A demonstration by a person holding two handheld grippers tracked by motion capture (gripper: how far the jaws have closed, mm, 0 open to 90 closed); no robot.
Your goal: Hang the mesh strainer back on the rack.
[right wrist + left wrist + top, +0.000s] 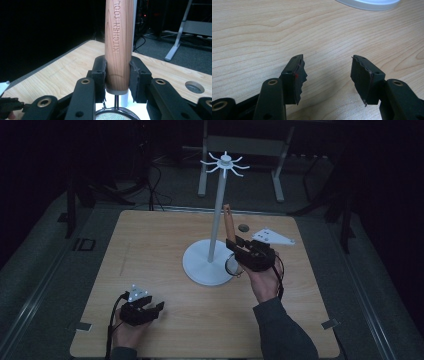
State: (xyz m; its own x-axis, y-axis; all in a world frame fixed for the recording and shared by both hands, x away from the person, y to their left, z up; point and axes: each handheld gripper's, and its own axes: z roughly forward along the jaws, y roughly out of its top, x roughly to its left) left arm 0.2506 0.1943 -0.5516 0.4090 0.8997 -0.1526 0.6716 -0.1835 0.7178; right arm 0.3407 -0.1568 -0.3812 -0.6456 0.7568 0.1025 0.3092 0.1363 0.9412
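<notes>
Strainer being carried to the rack
Right tongs (117, 75) clenched on strainer (118, 45) handle; left tongs (328, 75) released near counter (165, 245) front-left corner; hanging on white stand (216, 220) judged next

Counted on the one wooden table (165, 245) are two grippers, a left gripper (150, 309) and a right gripper (239, 251), one white hanging stand (218, 215), one wooden-handled mesh strainer (118, 42) and one round cable hole (244, 227).
</notes>
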